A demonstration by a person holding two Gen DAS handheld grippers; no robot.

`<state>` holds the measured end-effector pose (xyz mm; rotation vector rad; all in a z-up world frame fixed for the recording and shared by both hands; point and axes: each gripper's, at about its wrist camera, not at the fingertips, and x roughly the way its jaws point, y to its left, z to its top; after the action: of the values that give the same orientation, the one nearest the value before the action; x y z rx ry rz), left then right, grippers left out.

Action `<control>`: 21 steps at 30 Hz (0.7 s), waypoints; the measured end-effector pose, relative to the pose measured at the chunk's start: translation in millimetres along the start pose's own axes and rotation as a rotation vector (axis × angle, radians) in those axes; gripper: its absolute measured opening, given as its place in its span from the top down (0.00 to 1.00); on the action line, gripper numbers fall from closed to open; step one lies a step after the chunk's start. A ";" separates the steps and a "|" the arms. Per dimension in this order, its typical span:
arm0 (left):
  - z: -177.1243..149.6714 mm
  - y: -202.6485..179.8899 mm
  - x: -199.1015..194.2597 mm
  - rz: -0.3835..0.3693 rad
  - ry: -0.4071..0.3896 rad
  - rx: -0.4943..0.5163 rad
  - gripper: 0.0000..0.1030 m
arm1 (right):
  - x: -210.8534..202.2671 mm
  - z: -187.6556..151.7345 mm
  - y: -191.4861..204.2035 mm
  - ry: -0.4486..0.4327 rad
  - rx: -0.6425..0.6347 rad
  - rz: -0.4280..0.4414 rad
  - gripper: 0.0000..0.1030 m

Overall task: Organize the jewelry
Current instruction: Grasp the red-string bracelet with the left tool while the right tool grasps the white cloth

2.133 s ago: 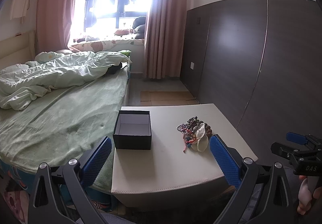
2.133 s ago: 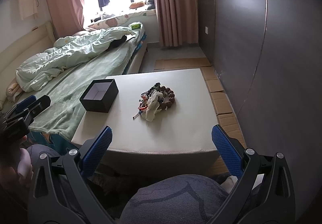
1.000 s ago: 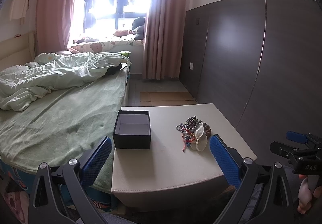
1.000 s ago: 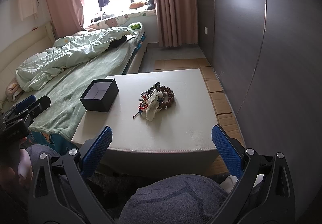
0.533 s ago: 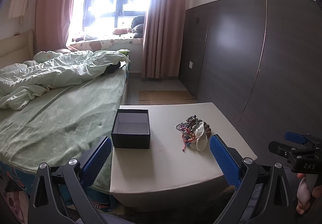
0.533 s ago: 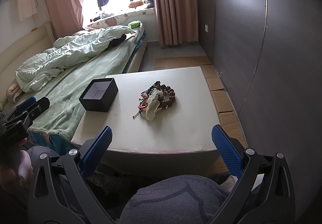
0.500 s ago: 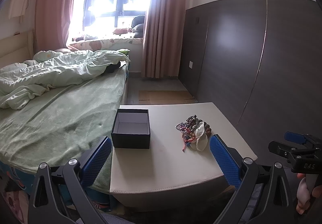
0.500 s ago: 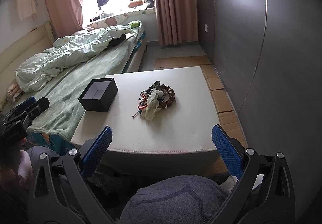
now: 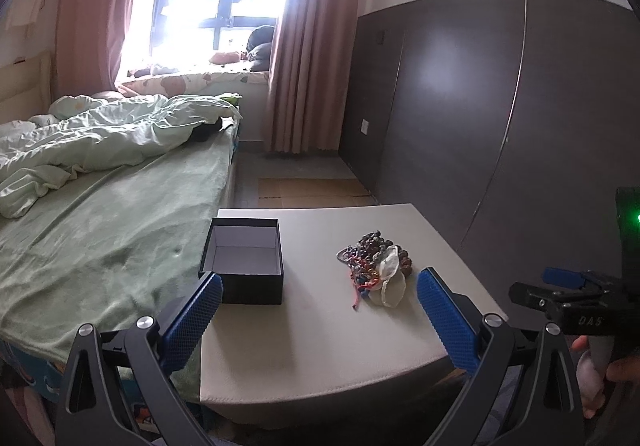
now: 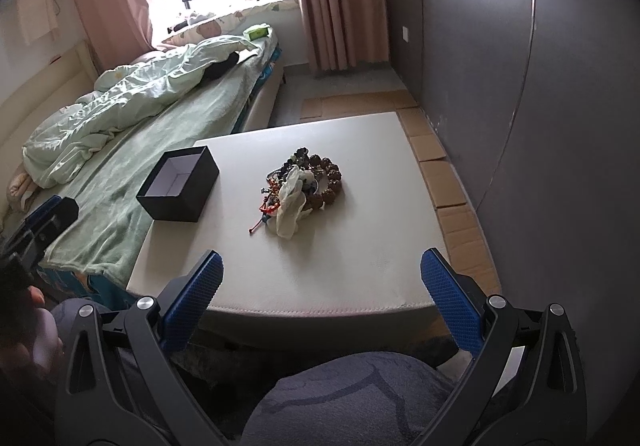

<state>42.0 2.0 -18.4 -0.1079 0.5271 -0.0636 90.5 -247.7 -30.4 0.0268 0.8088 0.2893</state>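
Nearest the right wrist camera, the person's knee [image 10: 352,398] in grey fabric sits below the right gripper [image 10: 320,286], whose blue-padded fingers [image 10: 448,302] are spread wide and hold nothing. The left gripper [image 9: 316,306] likewise hovers at the near edge of the desk [image 9: 320,346] with its fingers [image 9: 192,318] wide apart and bare. On the pale desk, the jewelry pile [image 10: 304,185], a tangle of beaded bracelets with a whitish pouch, lies near the middle. To its left, well apart, an open black box [image 10: 178,183] stands by the desk's left edge. Beyond lie the bed [image 9: 100,238] with green bedding, pink curtains [image 9: 312,45] and the bright window [image 9: 216,5].
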 end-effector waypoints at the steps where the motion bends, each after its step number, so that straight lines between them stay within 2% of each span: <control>1: 1.4 -0.5 4.9 -0.005 0.006 0.006 0.11 | 2.5 1.5 -0.8 0.007 0.002 0.001 0.04; 4: 4.9 -2.3 19.9 -0.023 0.042 0.036 0.18 | 13.0 9.7 -6.6 0.020 0.044 0.050 0.05; 6: 6.9 -4.6 32.8 -0.045 0.073 0.048 0.23 | 22.4 14.3 -8.9 0.031 0.060 0.064 0.09; 8: 8.3 -9.1 42.3 -0.056 0.087 0.067 0.28 | 34.6 18.8 -10.8 0.056 0.077 0.072 0.21; 10: 10.6 -12.0 50.6 -0.066 0.092 0.082 0.30 | 47.5 24.1 -14.4 0.089 0.114 0.118 0.28; 14: 17.7 -12.7 73.7 -0.098 0.131 0.075 0.38 | 60.6 38.1 -18.5 0.092 0.136 0.149 0.31; 16: 22.1 -11.2 86.5 -0.108 0.154 0.068 0.45 | 70.0 46.0 -18.3 0.102 0.143 0.165 0.39; 18: 26.8 -9.4 99.4 -0.119 0.179 0.060 0.49 | 82.9 53.0 -18.2 0.125 0.161 0.193 0.43; 21: 33.8 -5.2 114.8 -0.138 0.206 0.039 0.49 | 97.8 62.1 -18.1 0.148 0.187 0.219 0.45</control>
<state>157.9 -10.4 -45.9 -0.0997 0.7238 -0.2218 203.3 -233.8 -59.2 0.2735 0.9796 0.4256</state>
